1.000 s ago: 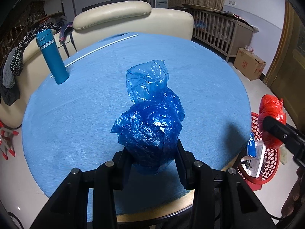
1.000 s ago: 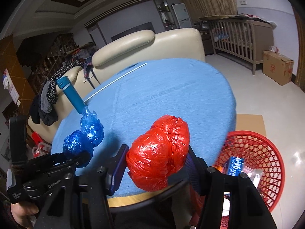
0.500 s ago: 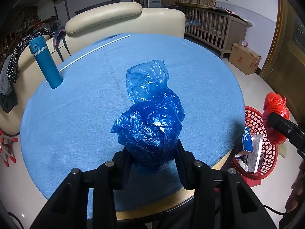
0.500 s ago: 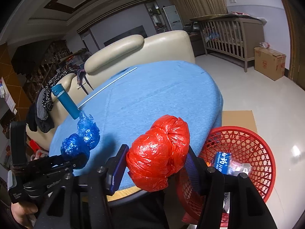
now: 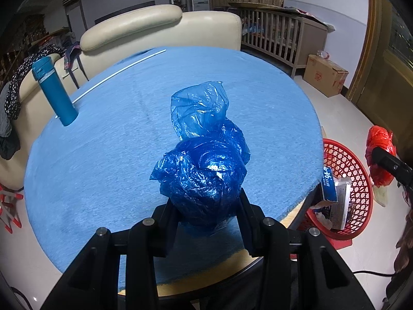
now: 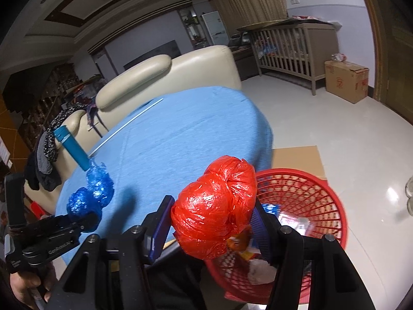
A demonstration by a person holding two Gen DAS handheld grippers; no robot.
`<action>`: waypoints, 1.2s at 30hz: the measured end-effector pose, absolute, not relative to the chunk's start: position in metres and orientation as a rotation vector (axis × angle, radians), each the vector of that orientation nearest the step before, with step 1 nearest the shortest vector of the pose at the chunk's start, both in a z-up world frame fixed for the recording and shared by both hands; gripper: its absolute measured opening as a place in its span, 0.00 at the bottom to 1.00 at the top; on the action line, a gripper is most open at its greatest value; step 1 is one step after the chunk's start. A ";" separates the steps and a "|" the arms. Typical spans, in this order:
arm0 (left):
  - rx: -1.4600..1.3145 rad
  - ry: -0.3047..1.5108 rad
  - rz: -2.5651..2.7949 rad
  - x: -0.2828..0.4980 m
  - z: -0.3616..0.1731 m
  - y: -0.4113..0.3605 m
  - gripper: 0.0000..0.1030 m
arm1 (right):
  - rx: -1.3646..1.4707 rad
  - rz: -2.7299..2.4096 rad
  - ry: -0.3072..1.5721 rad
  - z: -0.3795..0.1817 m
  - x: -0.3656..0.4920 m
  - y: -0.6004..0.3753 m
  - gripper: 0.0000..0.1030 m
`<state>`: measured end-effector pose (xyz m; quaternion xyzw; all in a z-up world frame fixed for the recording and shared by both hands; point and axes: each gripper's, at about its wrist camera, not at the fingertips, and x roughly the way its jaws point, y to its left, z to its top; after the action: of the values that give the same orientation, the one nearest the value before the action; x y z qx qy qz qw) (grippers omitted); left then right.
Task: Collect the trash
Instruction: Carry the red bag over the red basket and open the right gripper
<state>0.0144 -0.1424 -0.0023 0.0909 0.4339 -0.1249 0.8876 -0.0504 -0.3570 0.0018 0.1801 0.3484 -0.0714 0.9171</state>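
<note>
My left gripper (image 5: 206, 206) is shut on a crumpled blue plastic bag (image 5: 204, 162) and holds it over the near edge of the round blue table (image 5: 116, 155). The blue bag also shows in the right wrist view (image 6: 89, 196). My right gripper (image 6: 214, 219) is shut on a balled red plastic bag (image 6: 215, 206) and holds it above the left rim of the red mesh basket (image 6: 322, 201). The red bag also shows in the left wrist view (image 5: 379, 149), beside the basket (image 5: 346, 160), which holds cartons and wrappers.
A teal flask (image 5: 54, 93) and a thin white rod (image 5: 116, 75) are on the table's far left. A cream sofa (image 5: 155, 28) stands behind the table. A wooden crib (image 5: 281, 36) and a cardboard box (image 5: 325, 75) are on the floor at right.
My right gripper has carried the red bag right, off the table edge and over the basket. My left gripper still holds the blue bag and has drifted slightly toward the basket side.
</note>
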 end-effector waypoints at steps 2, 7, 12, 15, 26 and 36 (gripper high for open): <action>0.198 0.898 -0.272 0.013 -0.002 -0.147 0.42 | 0.375 -0.170 0.714 0.001 -0.055 -0.365 0.59; 0.226 0.890 -0.308 0.009 -0.001 -0.164 0.42 | 0.375 -0.223 0.722 -0.005 -0.065 -0.386 0.59; 0.272 0.875 -0.360 0.003 0.002 -0.190 0.42 | 0.398 -0.263 0.746 -0.016 -0.075 -0.407 0.59; 0.286 0.873 -0.398 0.001 0.003 -0.205 0.42 | 0.412 -0.282 0.768 -0.024 -0.080 -0.419 0.59; 0.329 0.866 -0.472 -0.005 0.006 -0.242 0.42 | 0.409 -0.281 0.823 -0.040 -0.085 -0.436 0.59; 0.342 0.860 -0.494 -0.006 0.008 -0.248 0.42 | 0.422 -0.278 0.844 -0.050 -0.077 -0.444 0.61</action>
<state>-0.0055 -0.2485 0.0076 0.1632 0.4107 -0.2360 0.8654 -0.0765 -0.4437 -0.0495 0.2025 0.4053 -0.1336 0.8814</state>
